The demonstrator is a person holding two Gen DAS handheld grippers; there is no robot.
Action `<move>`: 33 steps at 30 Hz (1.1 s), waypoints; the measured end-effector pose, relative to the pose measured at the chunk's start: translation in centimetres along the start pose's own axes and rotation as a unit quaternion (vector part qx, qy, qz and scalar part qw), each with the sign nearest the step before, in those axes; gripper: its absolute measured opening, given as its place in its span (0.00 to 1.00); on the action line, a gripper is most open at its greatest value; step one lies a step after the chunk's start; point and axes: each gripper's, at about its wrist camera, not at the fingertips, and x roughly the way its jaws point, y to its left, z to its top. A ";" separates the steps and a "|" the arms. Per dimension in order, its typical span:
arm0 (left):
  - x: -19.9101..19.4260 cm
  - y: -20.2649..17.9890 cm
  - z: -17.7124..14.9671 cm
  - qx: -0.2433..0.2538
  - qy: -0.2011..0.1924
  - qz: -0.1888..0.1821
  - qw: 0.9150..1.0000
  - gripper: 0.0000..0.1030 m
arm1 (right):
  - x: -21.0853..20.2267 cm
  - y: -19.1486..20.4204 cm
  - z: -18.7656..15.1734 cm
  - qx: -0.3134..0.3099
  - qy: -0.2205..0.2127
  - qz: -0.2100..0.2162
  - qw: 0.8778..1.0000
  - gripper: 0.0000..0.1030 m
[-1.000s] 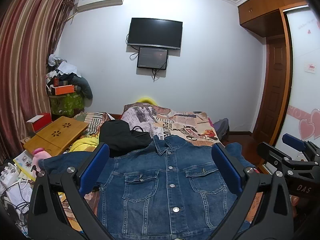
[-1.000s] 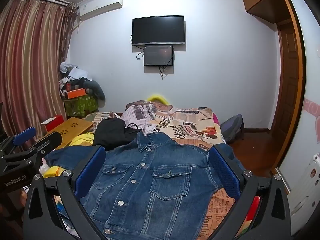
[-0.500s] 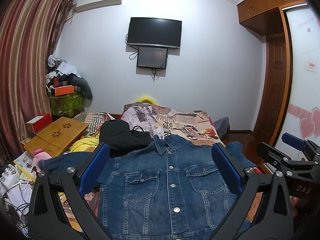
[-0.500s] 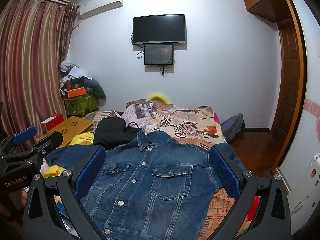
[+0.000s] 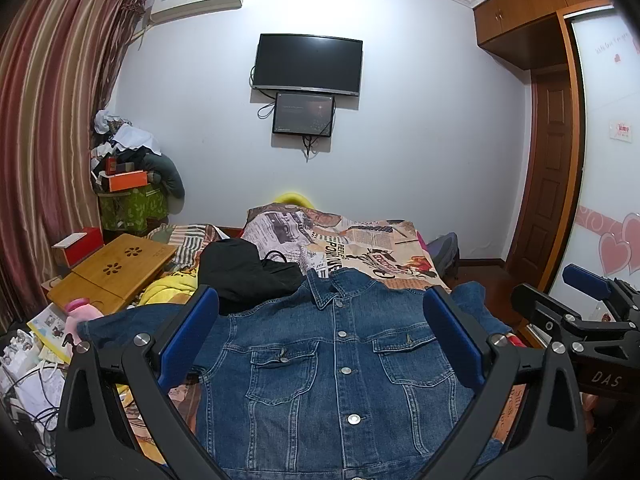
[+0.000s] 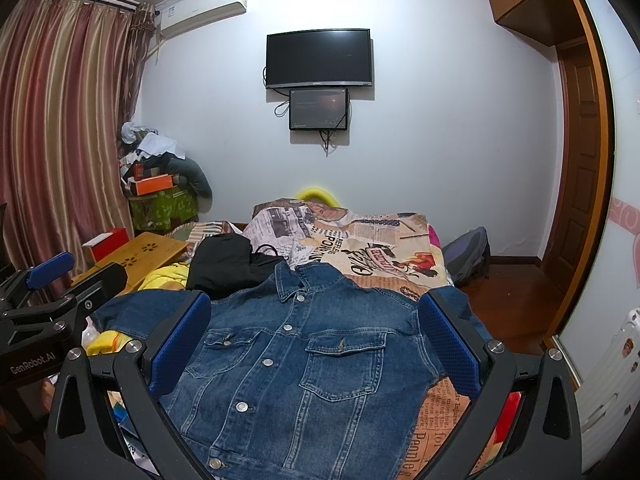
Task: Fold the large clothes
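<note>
A blue denim jacket [image 5: 340, 364] lies flat and buttoned on the bed, front up, collar toward the far wall, sleeves spread to both sides. It also shows in the right wrist view [image 6: 304, 356]. My left gripper [image 5: 320, 332] is open and empty, held above the jacket's chest. My right gripper [image 6: 316, 332] is open and empty, above the jacket too. The right gripper shows at the right edge of the left wrist view [image 5: 576, 312]; the left gripper shows at the left edge of the right wrist view [image 6: 56, 292].
A black garment [image 5: 244, 272] lies beyond the left shoulder. The newspaper-print bedspread [image 5: 360, 244] covers the bed. A wooden lap table [image 5: 116, 268] and clutter stand left. A backpack [image 6: 468, 256] and a door [image 6: 576, 168] are to the right.
Both views have drifted very slightly; the jacket and both open grippers stay essentially where they were.
</note>
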 end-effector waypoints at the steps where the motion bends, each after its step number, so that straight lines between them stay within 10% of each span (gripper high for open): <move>1: 0.0 0.0 0.0 0.000 0.000 0.000 1.000 1.00 | 0.0 0.0 0.1 0.000 0.000 0.000 1.000 1.00; 33: 1.6 0.8 -0.1 -0.002 0.015 0.000 1.000 1.00 | 1.3 -0.6 0.2 0.007 0.014 -0.003 1.000 1.00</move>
